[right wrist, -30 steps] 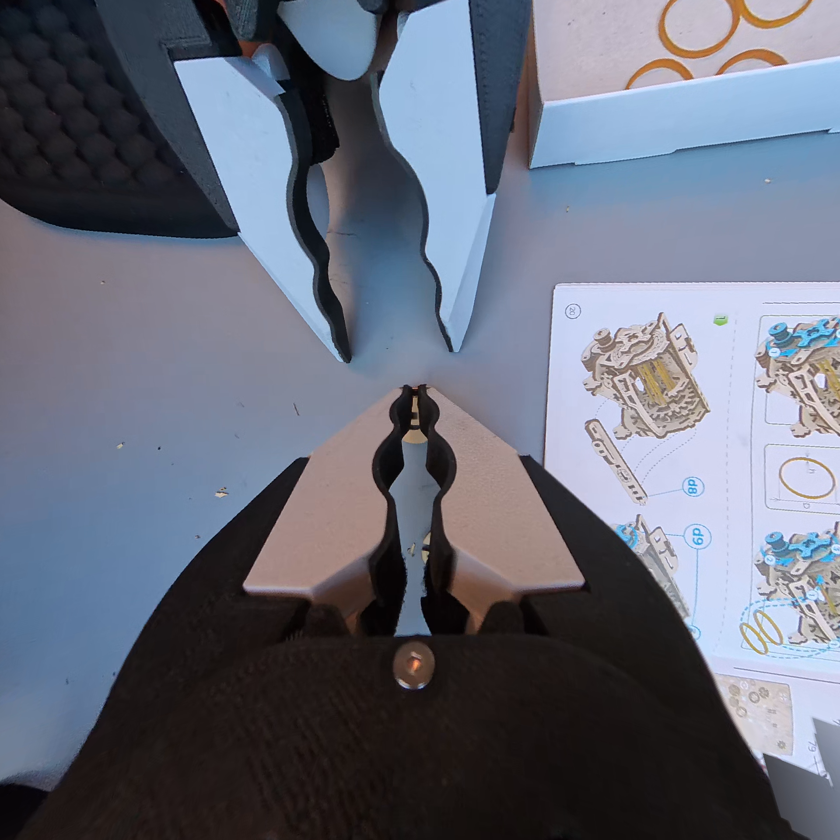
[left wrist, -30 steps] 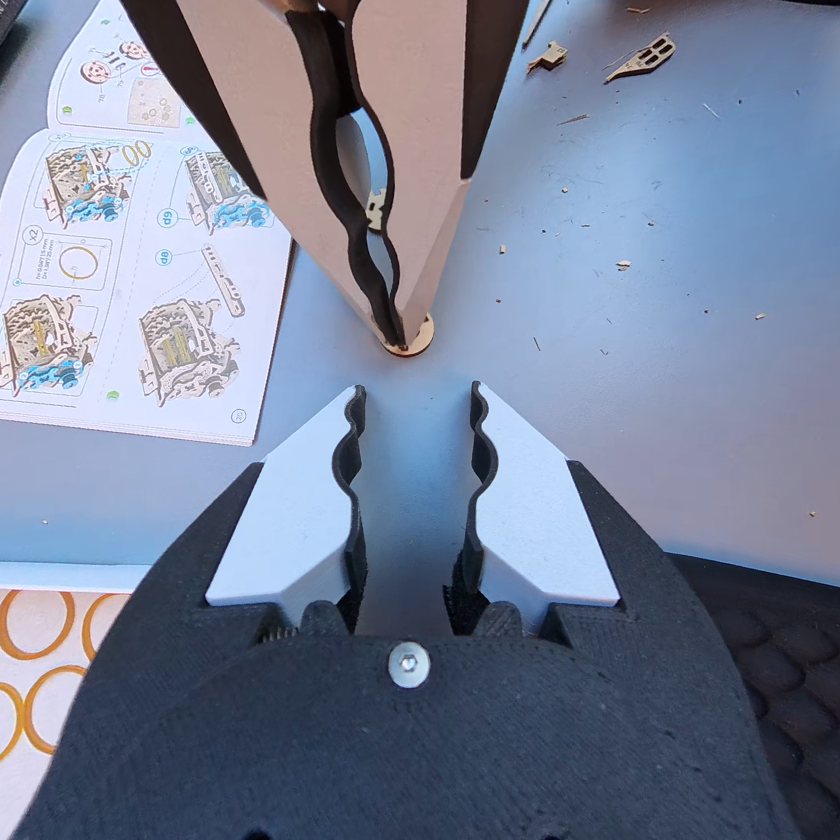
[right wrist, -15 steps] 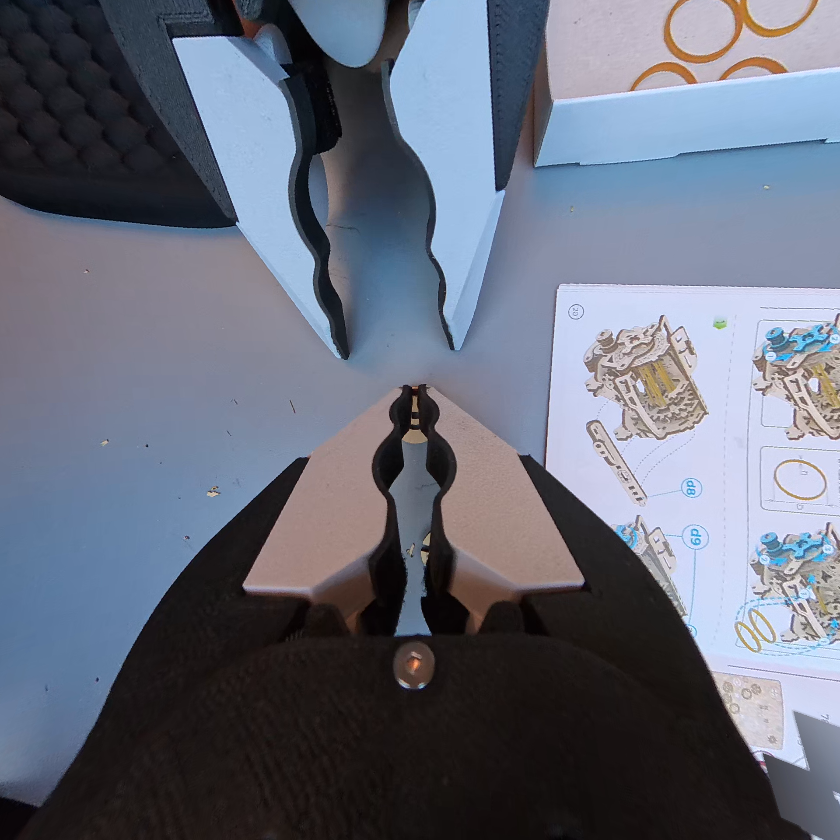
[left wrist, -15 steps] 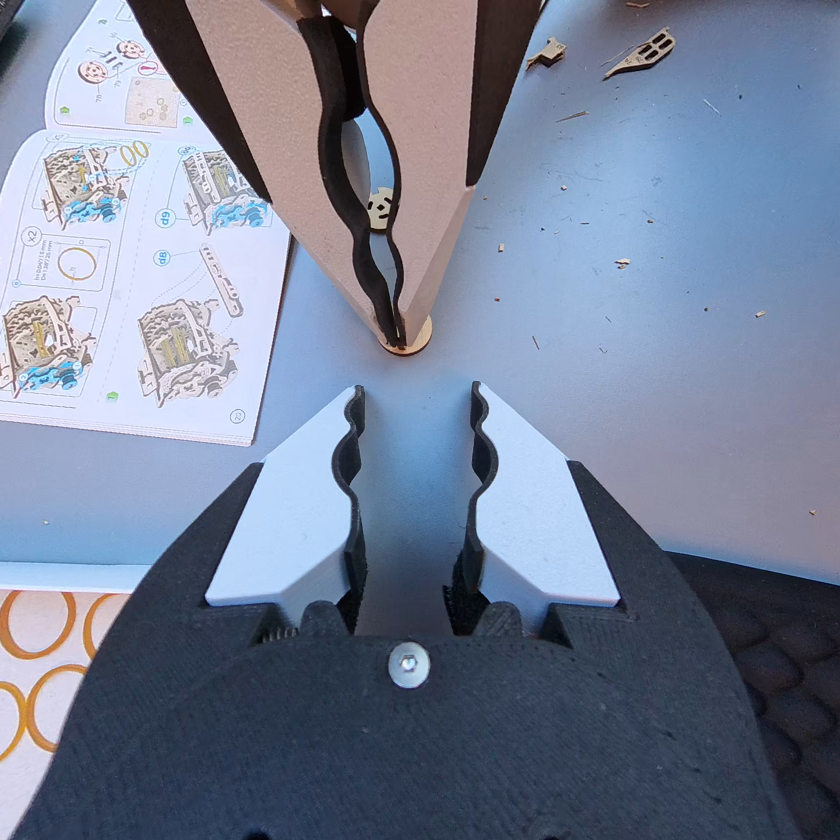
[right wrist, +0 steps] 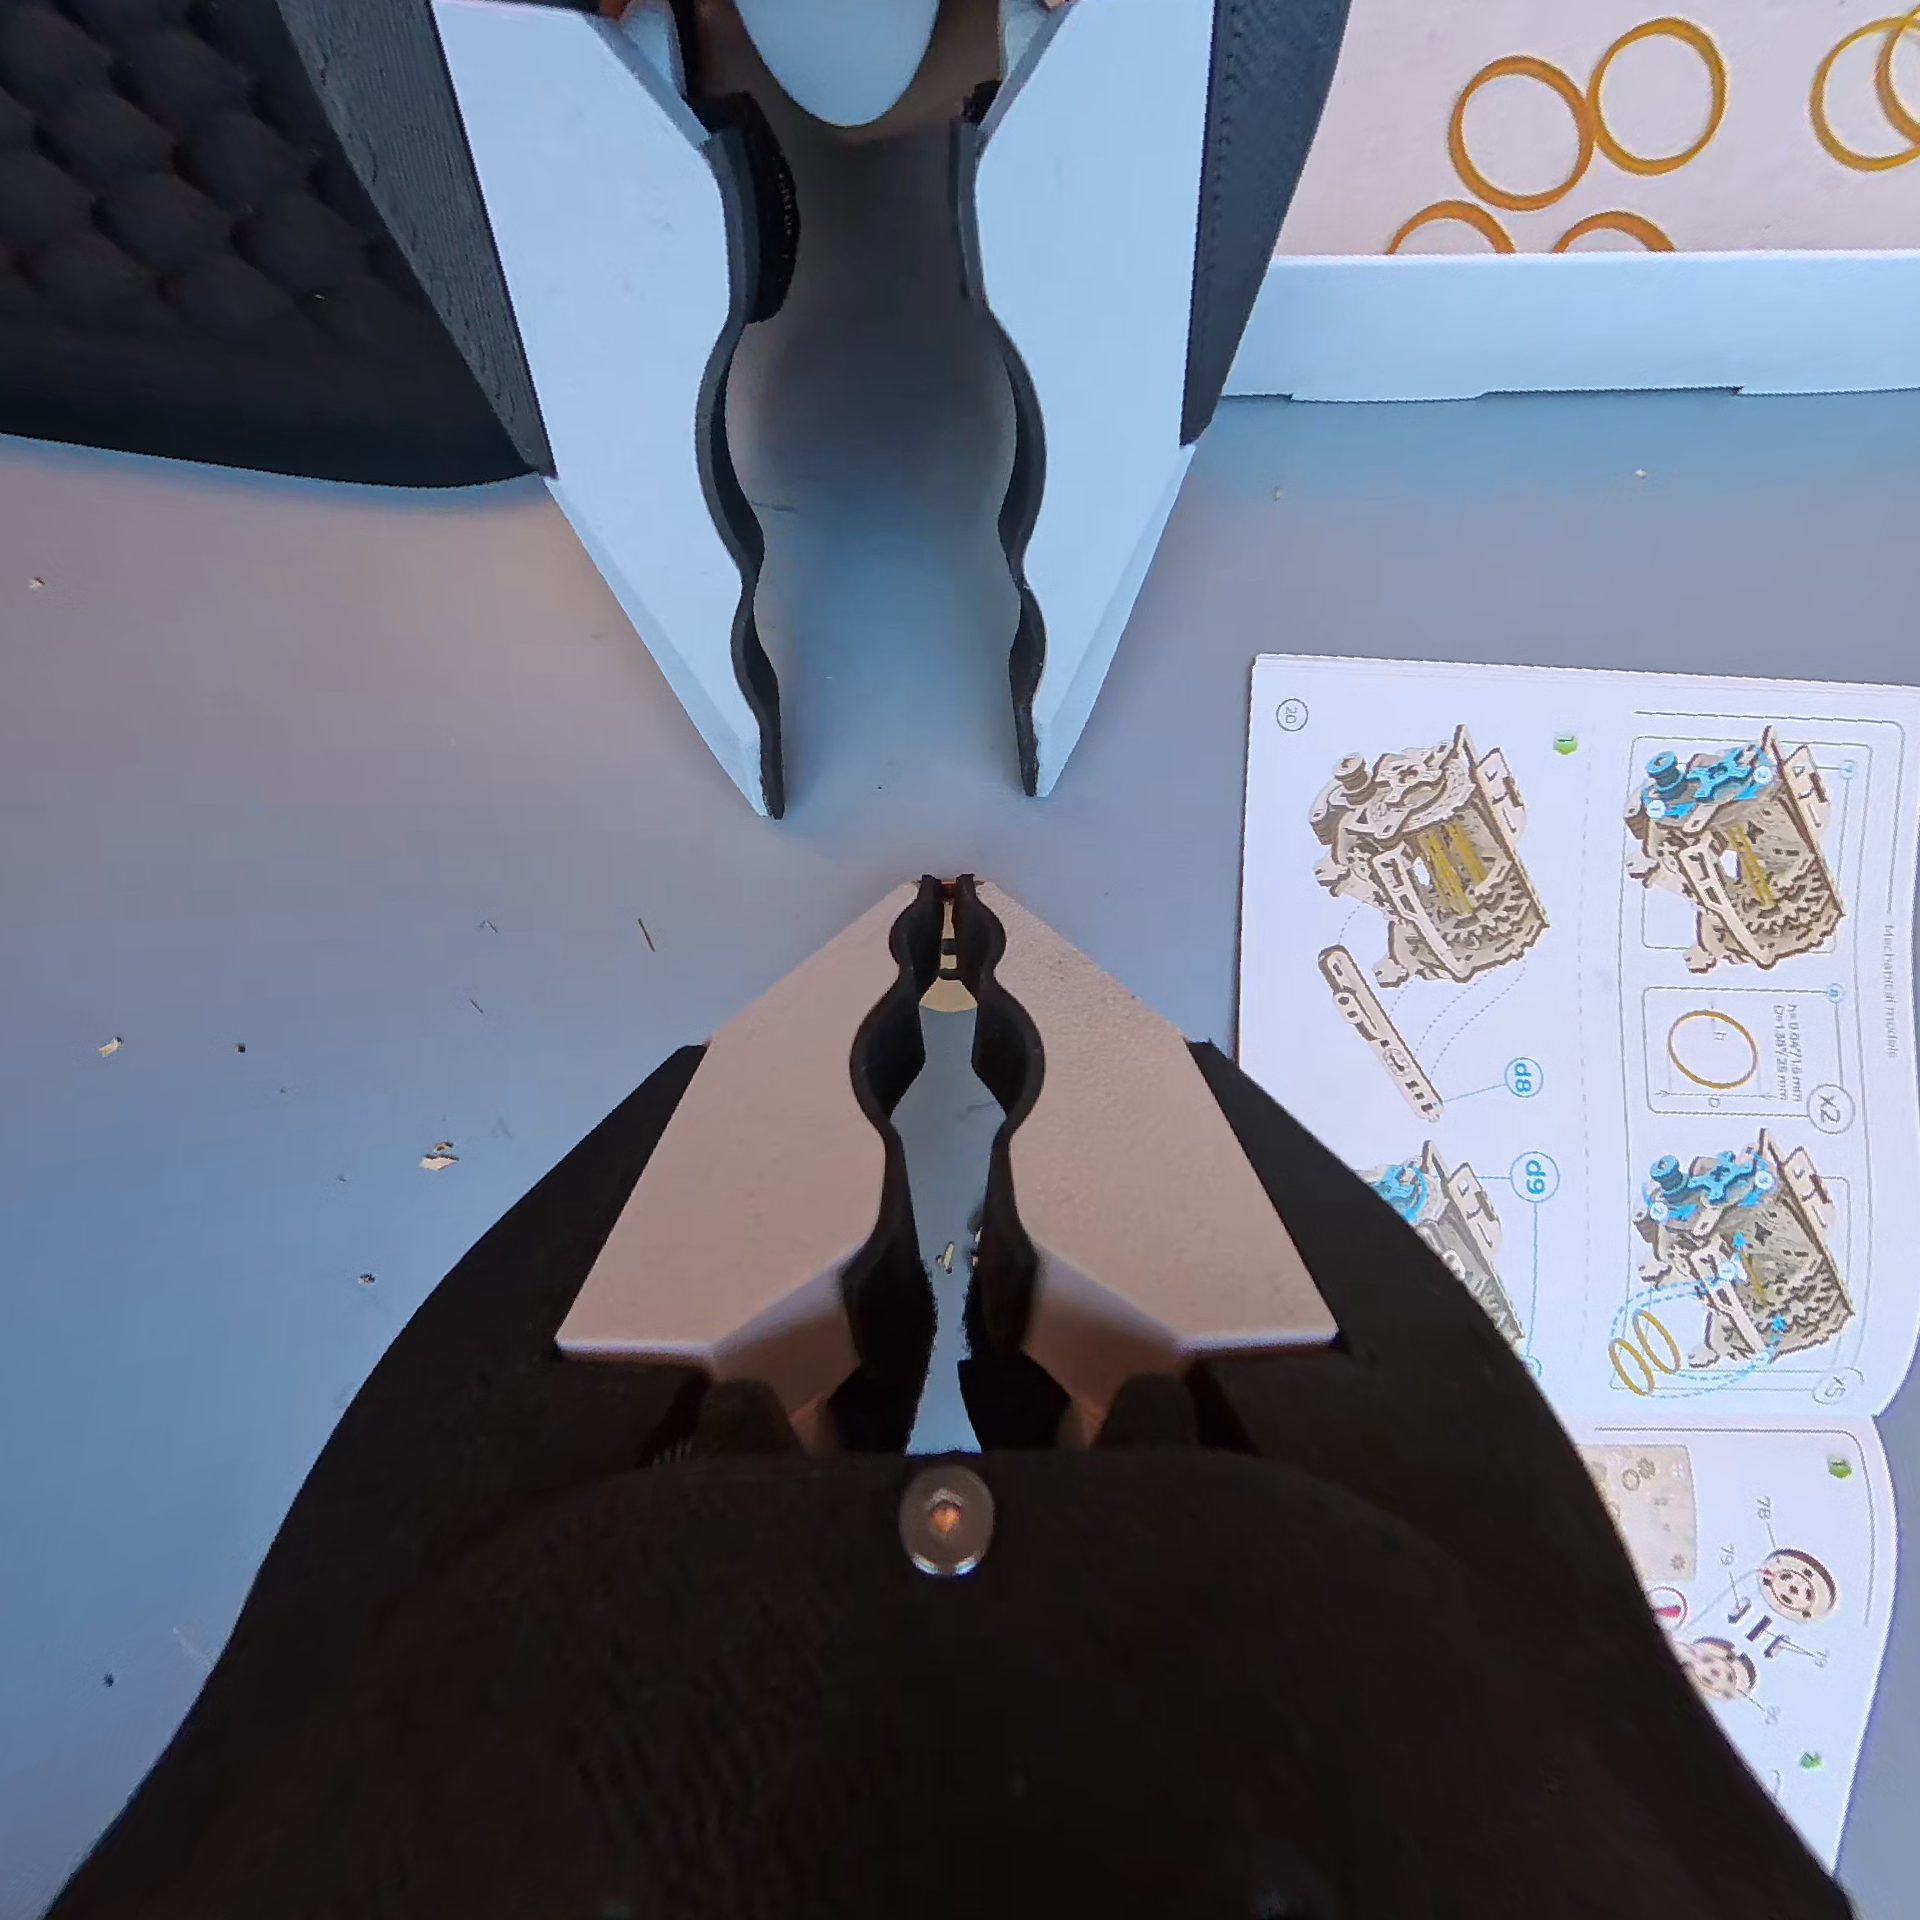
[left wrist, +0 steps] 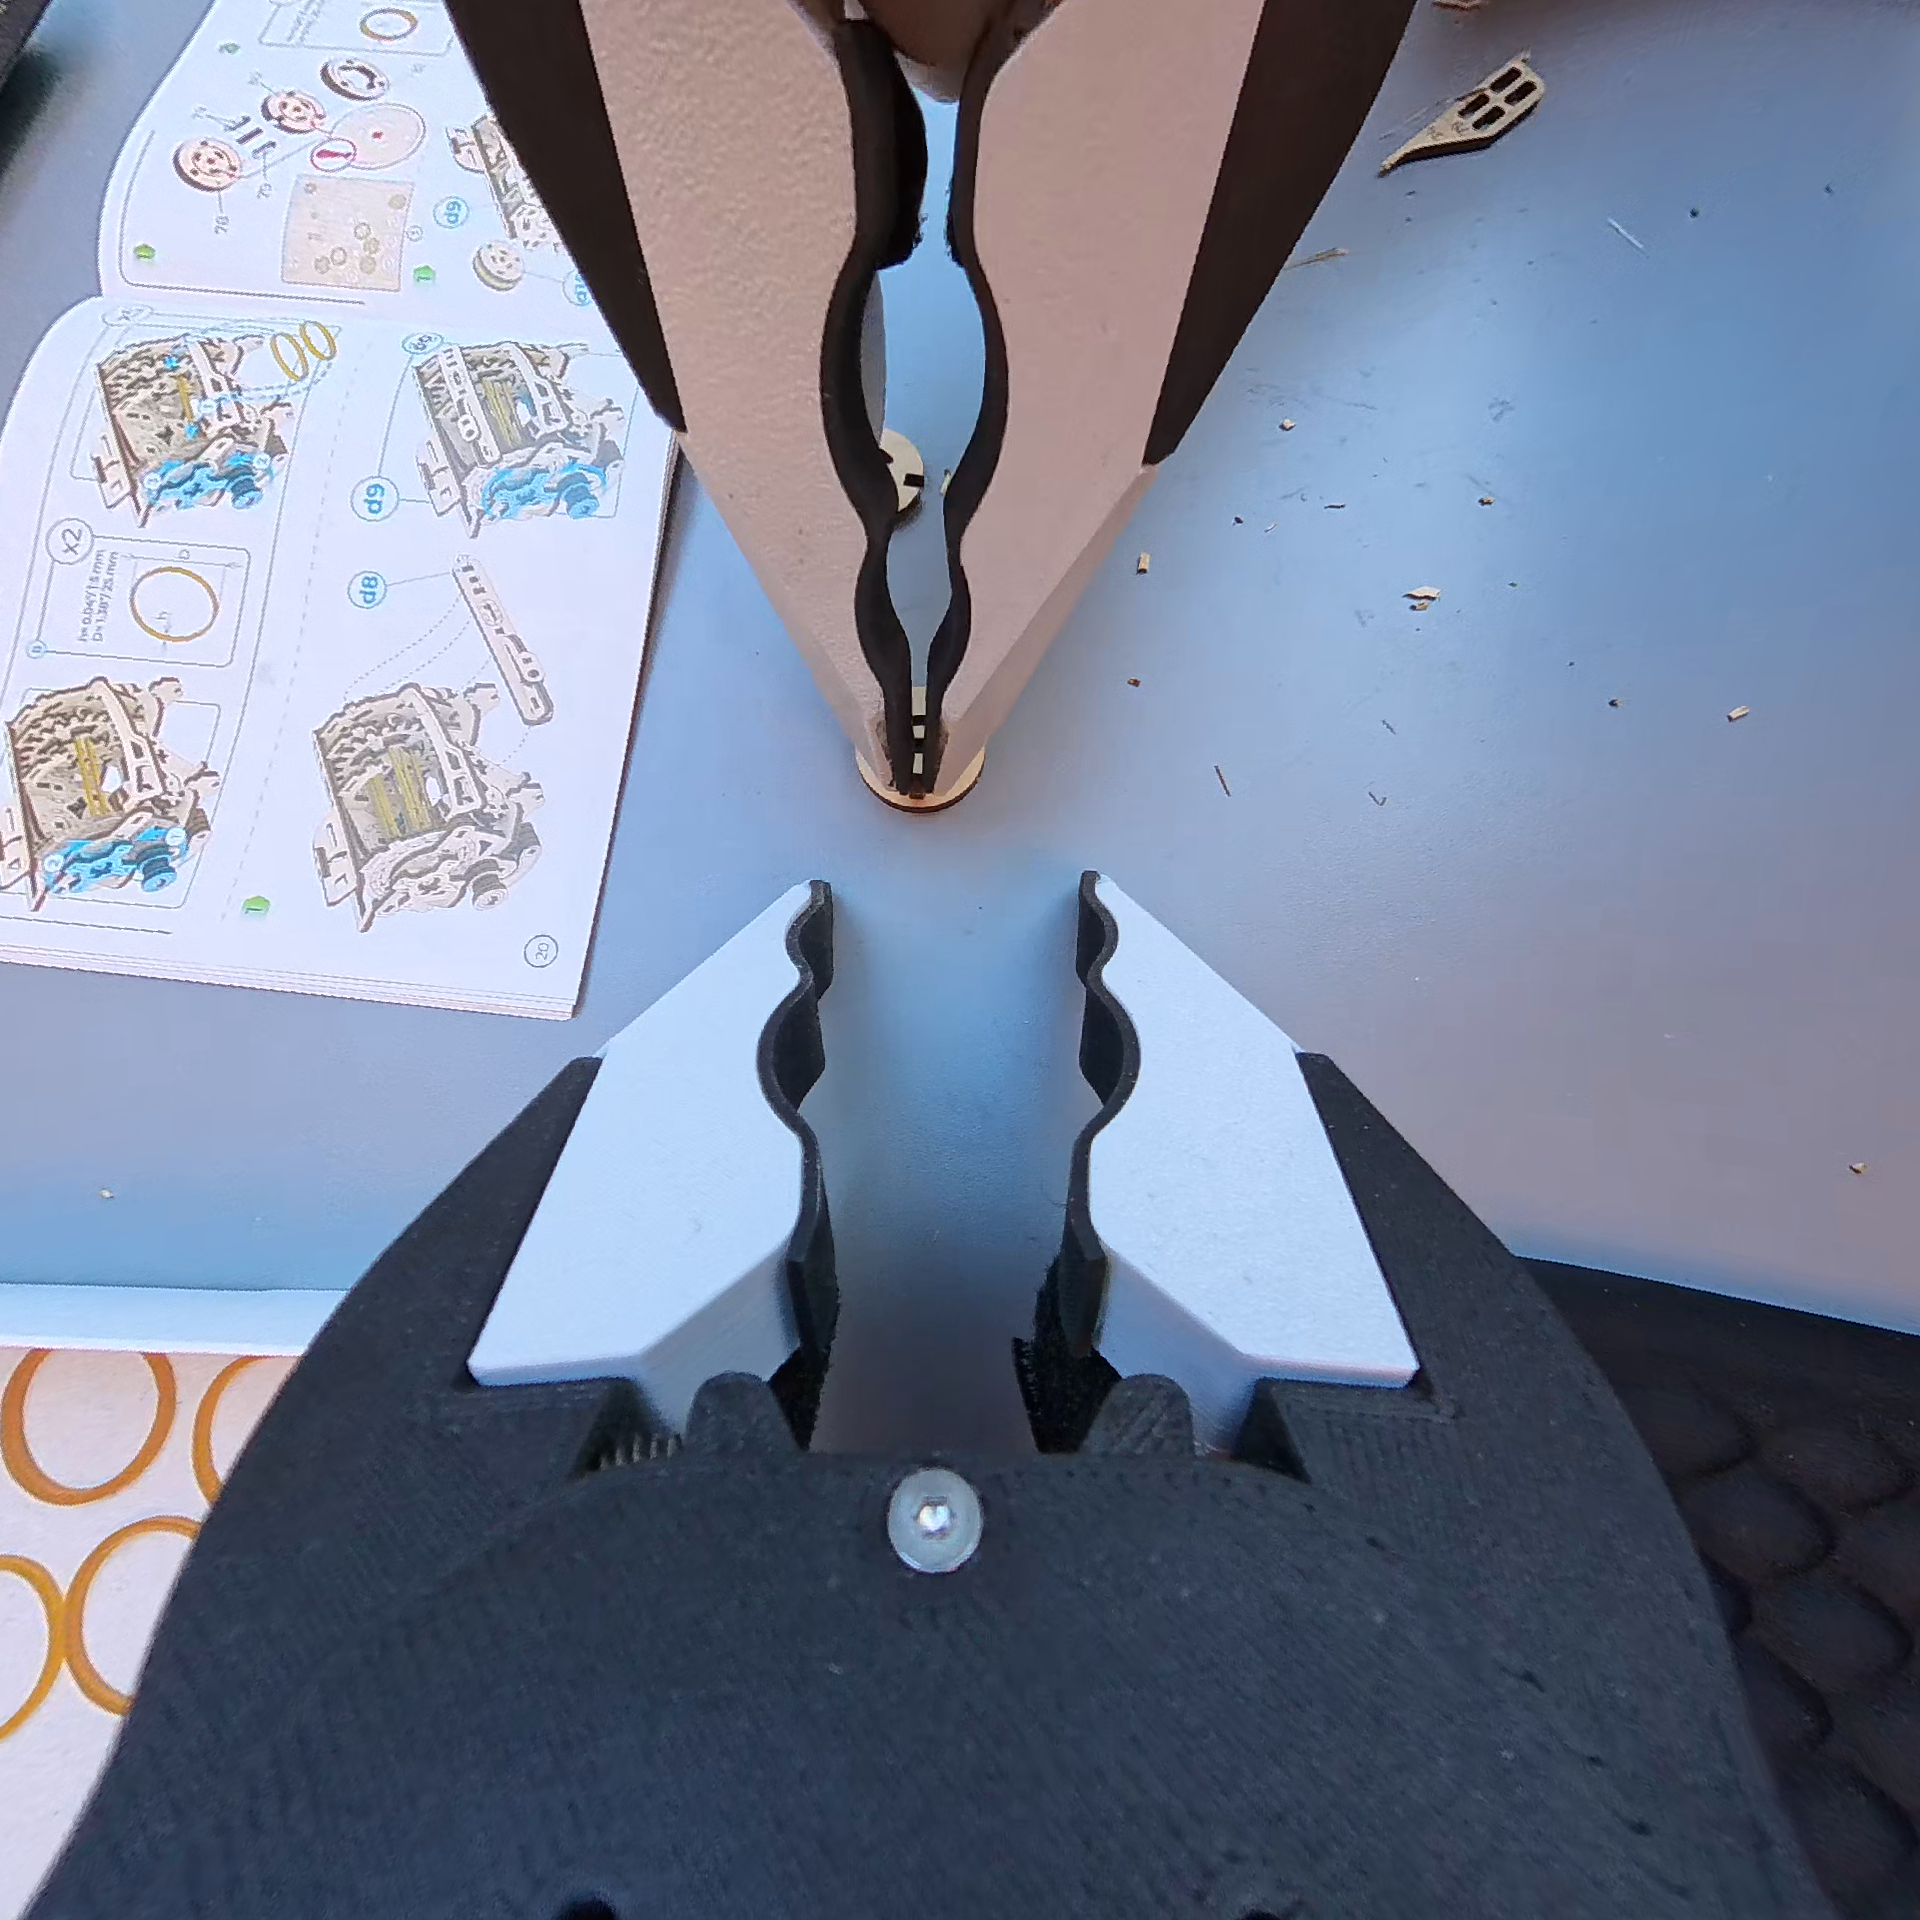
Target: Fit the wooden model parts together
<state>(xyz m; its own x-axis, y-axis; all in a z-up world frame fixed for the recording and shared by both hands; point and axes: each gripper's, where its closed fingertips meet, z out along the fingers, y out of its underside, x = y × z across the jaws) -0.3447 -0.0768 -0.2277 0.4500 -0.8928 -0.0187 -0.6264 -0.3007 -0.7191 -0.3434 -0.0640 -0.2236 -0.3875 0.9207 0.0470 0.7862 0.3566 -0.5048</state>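
Note:
In the left wrist view my right gripper (left wrist: 916, 764), with beige fingers, comes down from the top. It is shut on a thin slotted wooden piece (left wrist: 918, 731), pressed upright onto a small round wooden disc (left wrist: 921, 801) on the grey table. A second disc (left wrist: 902, 470) lies behind it. My left gripper (left wrist: 951, 891), with pale blue fingers, is open and empty, its tips just short of the disc. In the right wrist view my right gripper (right wrist: 943, 883) pinches the thin piece (right wrist: 948, 920), a disc (right wrist: 948, 997) shows through the finger gap, and the open left gripper (right wrist: 902, 798) faces it.
An open instruction booklet (left wrist: 312, 623) lies to the left, and also shows in the right wrist view (right wrist: 1579, 1039). A white box with orange rubber bands (right wrist: 1558, 135) and a black foam mat (right wrist: 208, 260) lie near the left gripper. Wooden scraps (left wrist: 1465, 109) and chips dot the table. Less than 4 cm separates the two grippers' tips.
The right gripper has swung from a tilt to straight opposite the left gripper, its tips staying on the disc. The left gripper stays open in place.

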